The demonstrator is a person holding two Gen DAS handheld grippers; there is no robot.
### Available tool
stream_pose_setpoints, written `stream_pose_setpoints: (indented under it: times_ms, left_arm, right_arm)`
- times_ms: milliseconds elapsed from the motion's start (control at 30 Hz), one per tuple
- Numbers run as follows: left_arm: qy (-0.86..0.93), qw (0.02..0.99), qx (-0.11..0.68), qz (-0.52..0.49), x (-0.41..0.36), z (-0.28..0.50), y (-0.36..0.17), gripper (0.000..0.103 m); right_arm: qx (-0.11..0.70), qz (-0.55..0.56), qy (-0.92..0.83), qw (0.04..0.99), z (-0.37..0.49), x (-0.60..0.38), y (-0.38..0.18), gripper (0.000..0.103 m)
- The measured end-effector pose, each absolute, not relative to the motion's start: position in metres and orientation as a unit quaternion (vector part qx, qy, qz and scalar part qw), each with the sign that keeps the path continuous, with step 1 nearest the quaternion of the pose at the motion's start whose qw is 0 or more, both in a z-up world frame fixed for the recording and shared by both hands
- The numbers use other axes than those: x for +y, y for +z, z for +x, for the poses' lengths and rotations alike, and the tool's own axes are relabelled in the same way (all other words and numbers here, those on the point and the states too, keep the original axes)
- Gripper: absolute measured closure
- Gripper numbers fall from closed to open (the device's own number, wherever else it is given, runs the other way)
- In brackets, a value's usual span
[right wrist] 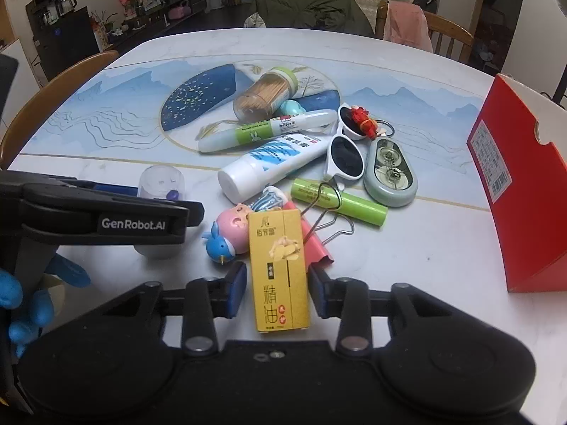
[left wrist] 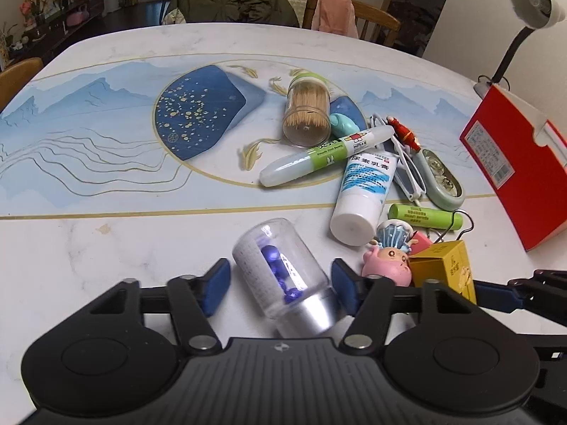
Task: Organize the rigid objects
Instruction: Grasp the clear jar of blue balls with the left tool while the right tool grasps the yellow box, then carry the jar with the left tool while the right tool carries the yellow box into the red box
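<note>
A clear bottle [left wrist: 280, 265] with blue beads and a silver cap lies slanted on the table between the pads of my left gripper [left wrist: 281, 283]. The right pad touches its cap; a thin gap shows at the left pad. In the right wrist view the same bottle [right wrist: 161, 182] sits behind the left gripper's fingers [right wrist: 195, 212]. My right gripper [right wrist: 278, 290] is shut on a yellow box [right wrist: 280, 265], one pad on each long side. That box [left wrist: 443, 269] lies at the near edge of the pile.
The pile holds a toothpick jar [left wrist: 306, 113], a white-green pen [left wrist: 319, 157], a white tube [left wrist: 365, 191], a green stick [right wrist: 336, 202], a pink figurine [right wrist: 232, 226], sunglasses [right wrist: 345, 156], a correction tape [right wrist: 389, 170] and a binder clip [right wrist: 329, 212]. A red box [right wrist: 521, 177] stands right.
</note>
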State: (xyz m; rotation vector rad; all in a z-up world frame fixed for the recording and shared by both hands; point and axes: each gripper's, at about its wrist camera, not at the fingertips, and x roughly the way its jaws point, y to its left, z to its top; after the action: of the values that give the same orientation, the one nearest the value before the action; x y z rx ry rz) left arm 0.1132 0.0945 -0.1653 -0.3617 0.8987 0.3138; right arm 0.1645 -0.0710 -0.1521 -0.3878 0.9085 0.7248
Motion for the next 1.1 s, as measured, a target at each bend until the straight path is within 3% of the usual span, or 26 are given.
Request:
stream_pose_setpoints:
  times_ms: [133,533,1100]
  left_arm:
    - [0.148,0.873,0.425,-0.185,0.098,0.109,-0.164,0.060]
    - [0.143,0.879,0.414,-0.186,0.100,0.096,-0.148,0.060]
    - [0.061,0.900,0.387,-0.189,0.067,0.083,-0.072,0.060]
  right_arm:
    - [0.428,-0.173,0.339,0.820,0.164,-0.072,-0.150,0.073]
    - [0.426,-0.150,0.337,0.826,0.154,-0.077,-0.135,0.074]
    - [0.420,-0.063,0.315,0.849,0.156,-0.131,-0.059,0.074]
